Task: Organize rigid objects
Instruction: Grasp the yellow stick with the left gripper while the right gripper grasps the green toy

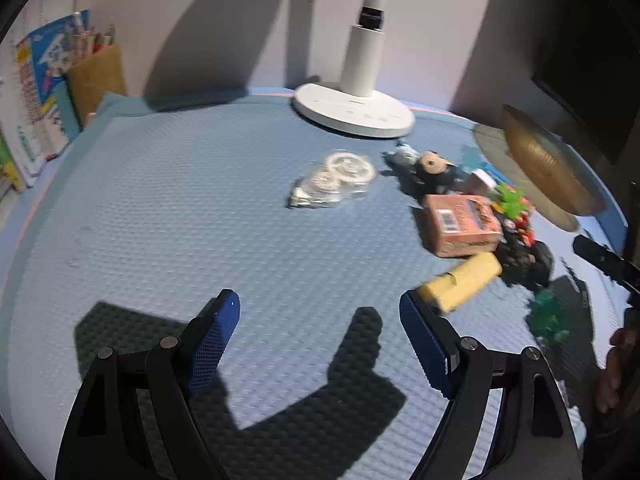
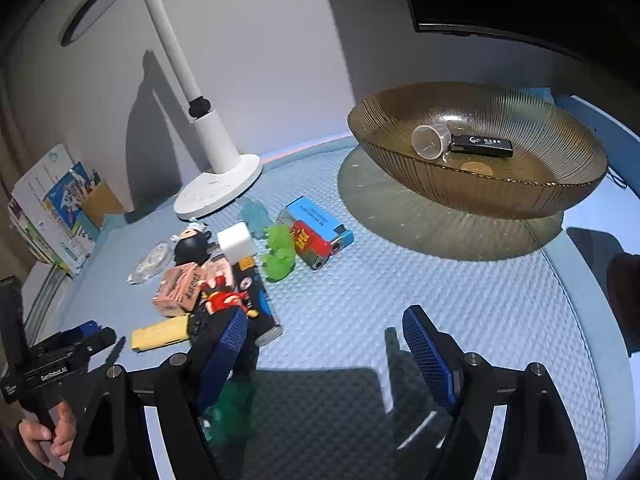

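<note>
Amber ribbed glass marks the collecting point: a wide bowl at the far right of the blue dimpled mat already holds a small clear cup and a black USB stick, lying just beside each other. The rest of the small rigid items are heaped near the white lamp base, among them a pink eraser box, a yellow cylinder, a white cube, a green toy, a blue lighter beside a red one, and a clear packet of round pieces lying apart to the left.

The left gripper hovers over bare mat with its blue pads spread wide and nothing between them; the yellow cylinder lies just off its right pad. The right gripper is likewise wide open and empty, its left pad at the near edge of the heap.

By the look of it, sorting is only partly done, with a fresh pick in hand. The next move calls for singling out one item at the heap's edge, perhaps the yellow cylinder, and straddling it squarely without jostling its neighbours, before carrying it to the bowl.
</note>
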A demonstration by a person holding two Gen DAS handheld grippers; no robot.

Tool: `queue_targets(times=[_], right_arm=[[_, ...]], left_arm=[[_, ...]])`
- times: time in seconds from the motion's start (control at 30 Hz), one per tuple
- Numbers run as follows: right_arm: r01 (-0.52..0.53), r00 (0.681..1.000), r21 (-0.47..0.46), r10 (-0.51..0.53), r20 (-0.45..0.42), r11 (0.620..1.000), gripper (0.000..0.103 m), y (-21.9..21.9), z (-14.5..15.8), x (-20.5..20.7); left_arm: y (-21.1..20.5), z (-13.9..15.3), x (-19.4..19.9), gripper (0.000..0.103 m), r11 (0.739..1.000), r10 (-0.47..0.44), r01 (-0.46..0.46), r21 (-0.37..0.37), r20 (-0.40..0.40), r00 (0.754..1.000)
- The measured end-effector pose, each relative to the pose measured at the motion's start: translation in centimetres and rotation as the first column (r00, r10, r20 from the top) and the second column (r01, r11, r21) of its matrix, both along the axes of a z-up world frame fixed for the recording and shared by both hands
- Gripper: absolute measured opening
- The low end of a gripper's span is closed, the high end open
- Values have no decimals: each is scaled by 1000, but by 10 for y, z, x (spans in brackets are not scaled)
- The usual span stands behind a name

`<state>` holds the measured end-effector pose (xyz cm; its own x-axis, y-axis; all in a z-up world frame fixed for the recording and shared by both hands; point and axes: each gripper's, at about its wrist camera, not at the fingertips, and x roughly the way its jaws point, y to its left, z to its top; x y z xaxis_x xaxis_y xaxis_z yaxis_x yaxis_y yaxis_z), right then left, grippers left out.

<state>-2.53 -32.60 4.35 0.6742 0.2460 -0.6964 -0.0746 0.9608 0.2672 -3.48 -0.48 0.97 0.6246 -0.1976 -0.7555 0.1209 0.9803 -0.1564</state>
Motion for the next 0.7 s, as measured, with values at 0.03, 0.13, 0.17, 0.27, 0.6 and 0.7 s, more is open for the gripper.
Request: queue_targets(times=[0.03,0.13,0.17,0.27,0.6,0.7], right_arm=[[-28,1000,17,28,-7,999,79,2,0,-4],[-125,991,74,127,-28,989,82,14,0,-20],[-160,986,72,163,-35,985,82,23,0,-27],[-215,975,2,214,-51,977,82,49,-2,-38],[-194,977,-123,180,-117,973,82,68,-19,-31],[-200,976,-163,182,-122,966,73,74,-20,-29]], left_arm=[[-3,2,-1,81,999,-30,30,-15,-2,1000],[-22,11,-4,81,989,-146,146,-16,-2,989],[-34,14,-5,81,978,-207,207,6,-5,978],[-63,15,-4,81,946,-313,313,88,-13,950],[-94,-4,17,80,930,-327,336,150,-84,941],[-99,-2,16,63,925,-344,350,148,-68,937]])
